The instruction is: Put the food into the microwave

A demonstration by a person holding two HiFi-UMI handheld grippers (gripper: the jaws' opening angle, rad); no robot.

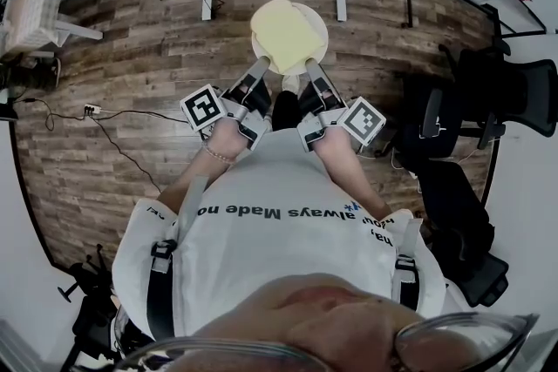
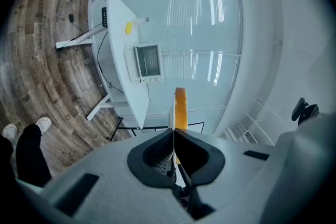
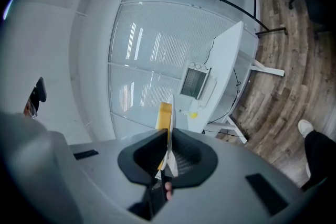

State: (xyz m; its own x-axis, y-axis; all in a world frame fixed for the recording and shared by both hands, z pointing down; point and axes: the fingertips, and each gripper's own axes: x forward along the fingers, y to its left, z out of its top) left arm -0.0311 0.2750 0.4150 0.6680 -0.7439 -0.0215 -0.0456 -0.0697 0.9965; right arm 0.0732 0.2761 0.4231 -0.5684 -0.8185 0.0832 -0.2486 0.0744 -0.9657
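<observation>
1. Left gripper (image 1: 260,67): jaws clenched on the left near rim of the plate. Its own view shows the rim edge-on, pinched between the pads (nothing else in the jaws).
2. Plate (image 1: 319,23): white and round, carried level above the wooden floor (image 1: 131,74), in front of the person's body and well apart from any surface. We judge it stiff, smooth-rimmed and breakable, so the rim is the only place to hold it, and both sides need even pressure.
3. Food (image 1: 286,32): a flat, pale yellow slab lying on the plate, overhanging its far edge slightly. We judge it light and soft, and free to slide if the plate tips (it is best not gripped directly).
4. Right gripper (image 1: 312,67): jaws clamped on the right near rim, opposite its partner. Its own view shows the same thin white edge held between the pads, with the yellow slab beside it.
5. Microwave (image 2: 147,62): a white unit on the white table (image 2: 118,23) ahead, well apart from the plate. We cannot tell whether its door is open.
</observation>
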